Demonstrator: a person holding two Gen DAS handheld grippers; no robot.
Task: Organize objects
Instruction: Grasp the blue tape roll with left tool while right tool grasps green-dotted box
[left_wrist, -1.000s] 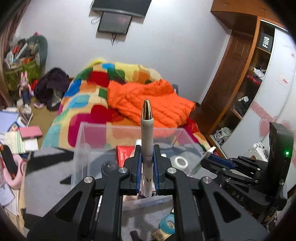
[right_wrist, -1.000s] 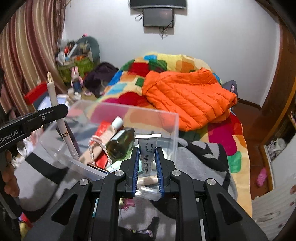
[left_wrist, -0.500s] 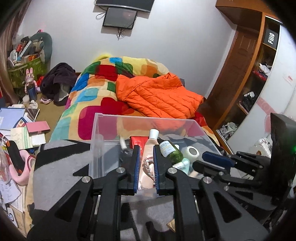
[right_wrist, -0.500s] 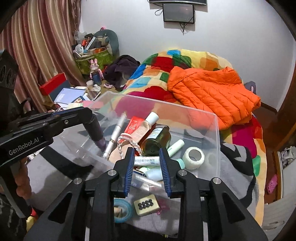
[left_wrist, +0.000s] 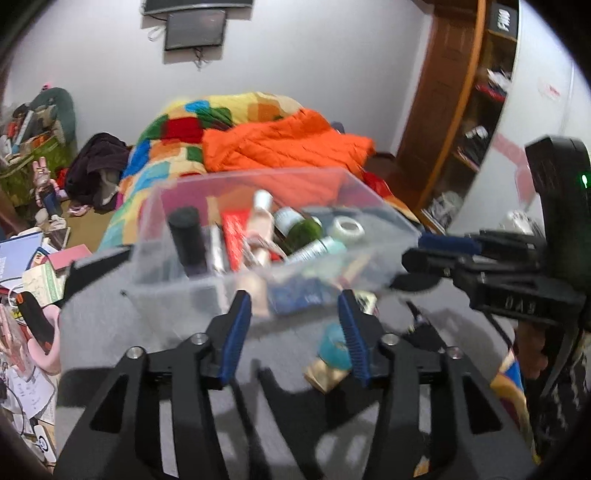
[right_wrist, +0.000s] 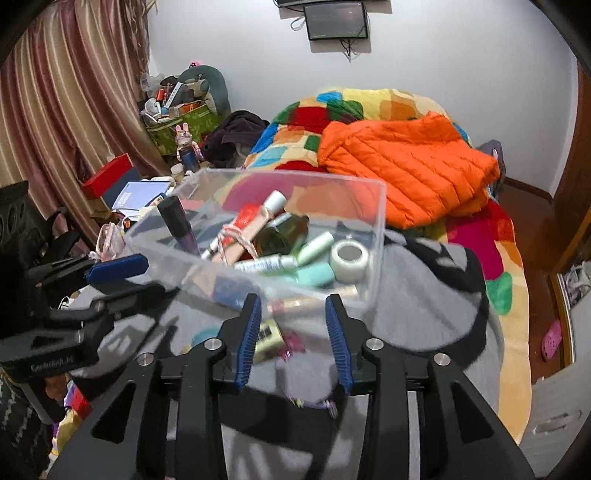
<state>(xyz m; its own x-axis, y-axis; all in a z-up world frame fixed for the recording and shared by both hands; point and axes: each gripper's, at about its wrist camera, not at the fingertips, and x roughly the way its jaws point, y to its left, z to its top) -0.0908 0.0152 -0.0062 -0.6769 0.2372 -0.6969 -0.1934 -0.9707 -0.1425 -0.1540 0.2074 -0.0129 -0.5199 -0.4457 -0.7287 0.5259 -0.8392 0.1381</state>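
Observation:
A clear plastic box stands on a grey blanket. It holds several cosmetics: a dark tube, a green bottle, a white tape roll, a white tube. My left gripper is open and empty just in front of the box. My right gripper is open and empty at the box's near wall. A teal tape roll and a gold compact lie on the blanket by the grippers.
A bed with a patchwork quilt and an orange jacket lies behind the box. Books and clutter cover the floor at the left. A wooden shelf unit stands at the right.
Both grippers have opened. The left let go of a pen-like stick and the right let go of a white tube; both now lie in the box. Both grippers pulled back from the box.

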